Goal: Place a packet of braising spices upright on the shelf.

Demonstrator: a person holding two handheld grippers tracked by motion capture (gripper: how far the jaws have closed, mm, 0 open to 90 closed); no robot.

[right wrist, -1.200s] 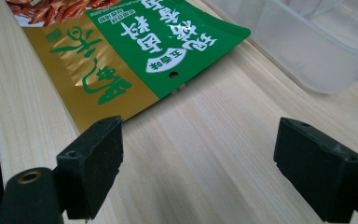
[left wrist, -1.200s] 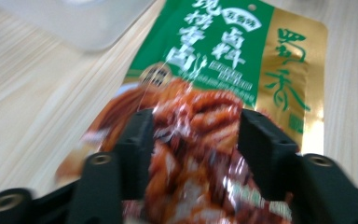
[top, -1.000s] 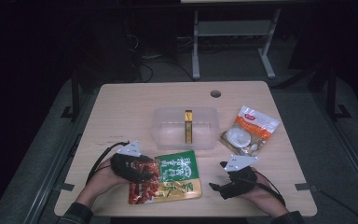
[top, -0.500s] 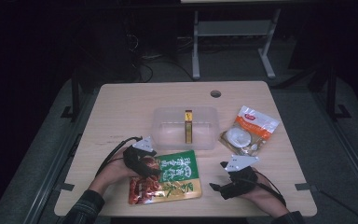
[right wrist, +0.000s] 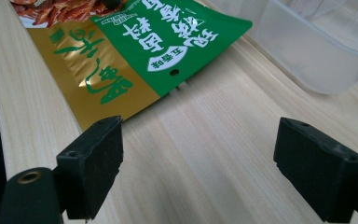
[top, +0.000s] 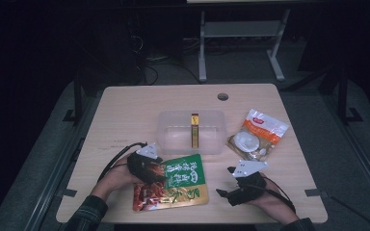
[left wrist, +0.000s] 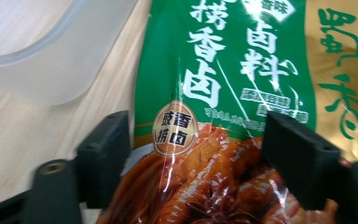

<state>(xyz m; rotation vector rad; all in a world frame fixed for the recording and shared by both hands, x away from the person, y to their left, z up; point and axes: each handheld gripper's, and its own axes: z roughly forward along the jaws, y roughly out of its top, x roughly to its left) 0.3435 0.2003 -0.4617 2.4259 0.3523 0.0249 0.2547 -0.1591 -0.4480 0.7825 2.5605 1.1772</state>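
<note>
Your left tongs [top: 155, 169] sit over the left part of the sauce pouch [top: 180, 185], and in the left gripper view the pouch [left wrist: 223, 93] runs up between the 2 jaws. They have just been closing a little, yet they stand wide apart and I judge the pads are not pressing the film, so nothing is clamped. Your right tongs [top: 231, 185] rest on the table [top: 125, 110] with jaws apart and bare wood between them; the pouch's gold edge [right wrist: 98, 88] lies just ahead and to their left.

The step looks like a pick-up of the pouch, probably for the tub [top: 190, 132] just beyond it.

- Lower the left jaws until 1 pad can slide under the pouch's edge; the film lies flat and is slick.
- Close slowly and bite the sealed border, not the bulging middle.
- Hold the right tongs where they are, or pin the near corner if the pouch skids.
- Lift level so the contents don't shift.
</note>
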